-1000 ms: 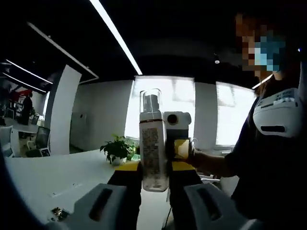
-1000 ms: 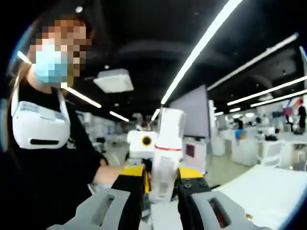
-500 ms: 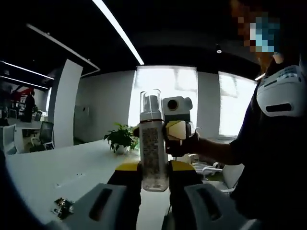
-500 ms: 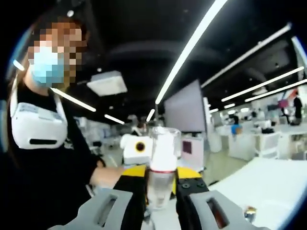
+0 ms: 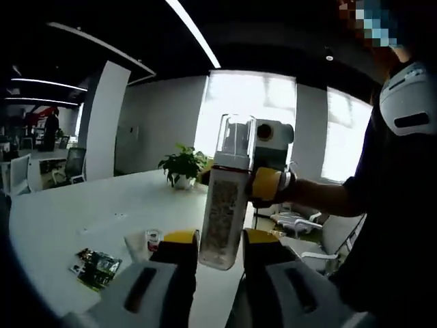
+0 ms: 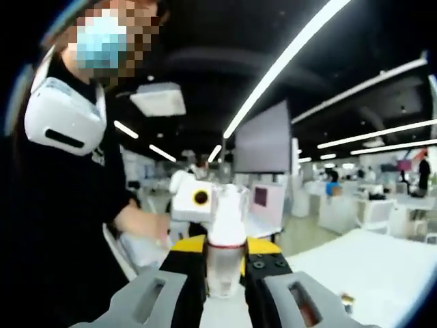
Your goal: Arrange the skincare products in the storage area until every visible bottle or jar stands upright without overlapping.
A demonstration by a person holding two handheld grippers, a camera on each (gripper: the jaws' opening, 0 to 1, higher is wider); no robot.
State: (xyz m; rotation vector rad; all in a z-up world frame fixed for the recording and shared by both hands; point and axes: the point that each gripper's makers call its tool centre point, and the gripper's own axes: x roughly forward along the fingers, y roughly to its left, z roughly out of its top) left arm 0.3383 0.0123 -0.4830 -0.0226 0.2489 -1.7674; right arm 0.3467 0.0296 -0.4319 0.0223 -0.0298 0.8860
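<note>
— Between the jaws of the left gripper point(image 5: 220, 249), what is held?

— A tall pump bottle point(image 5: 224, 205) with a clear cap and a printed label. The yellow-tipped jaws are clenched on its lower body, and it leans slightly to the right in the left gripper view, lifted above the white table point(image 5: 82, 219).

— And the right gripper point(image 6: 223, 263)?

— Its jaws are closed on the same bottle. In the right gripper view the clear cap end sits between the yellow tips, with the white part and a thin red band just above them. In the left gripper view that gripper comes in from the right, touching the bottle near its cap, with the person's hand point(image 5: 273, 188) around it.

— What lies around on the table?

— Left of the left gripper, a small jar point(image 5: 153, 240) with a red band stands upright on the tabletop. Farther left, a flat green packet point(image 5: 97, 264) lies on the surface, apart from the jar. A potted plant point(image 5: 181, 166) stands well behind, near the bright windows.

— What blocks the view?

— The bottle itself covers the middle of both views. The person in dark clothes point(image 5: 392, 212) takes up the right side of the left gripper view and the left side of the right gripper view. In the right gripper view a small object point(image 6: 347, 299) lies on the table at the right, too blurred to identify.
</note>
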